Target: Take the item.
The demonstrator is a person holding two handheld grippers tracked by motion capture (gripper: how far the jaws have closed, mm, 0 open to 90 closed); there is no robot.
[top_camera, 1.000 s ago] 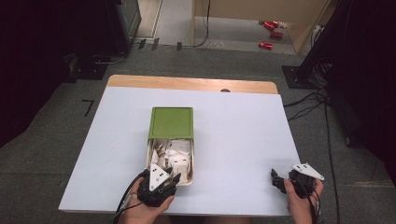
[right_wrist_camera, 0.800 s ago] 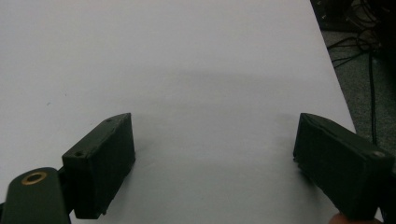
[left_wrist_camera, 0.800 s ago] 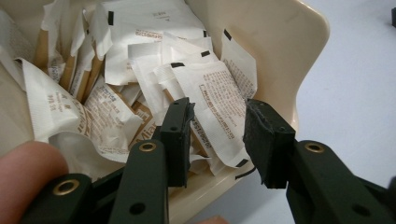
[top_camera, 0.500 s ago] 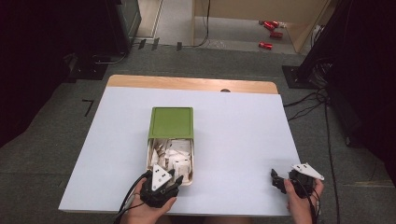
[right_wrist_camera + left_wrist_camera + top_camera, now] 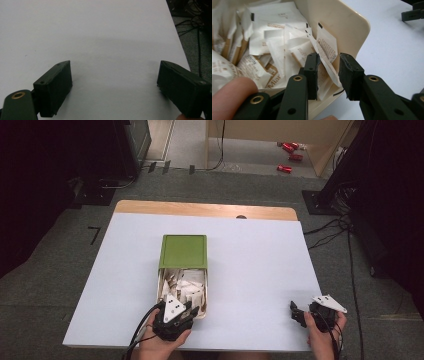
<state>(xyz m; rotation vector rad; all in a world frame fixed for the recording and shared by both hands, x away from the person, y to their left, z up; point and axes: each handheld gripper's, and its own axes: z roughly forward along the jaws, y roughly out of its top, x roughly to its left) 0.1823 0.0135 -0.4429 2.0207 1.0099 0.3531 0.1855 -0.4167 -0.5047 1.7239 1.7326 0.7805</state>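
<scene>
- White paper sachet [image 5: 325, 47] leans against the near right corner of the cream box [image 5: 206, 290], one of a loose heap of sachets inside. The box sits mid-table toward the near edge, with its green lid [image 5: 183, 251] slid back over the far half.
- The left gripper [image 5: 328, 62] is in that corner, tongs apart with the sachet between them. One pad touches the paper, the other stands just clear, so there's no clamp yet.
- Against a second ago, the left gripper has barely shifted at the near end of the box. That looks like lining up for a pinch, not lifting.
- The right gripper [image 5: 300, 312] has not moved: tongs spread wide, empty, low over bare table near the right corner, well apart from the box.
- The table [image 5: 260, 250] is pale and plain, with a wooden strip [image 5: 200, 209] along its far edge.
- Beyond it: grey carpet, dark equipment on either side, cables [image 5: 330, 227] on the right, and red objects [image 5: 290, 147] on the floor far back.
</scene>
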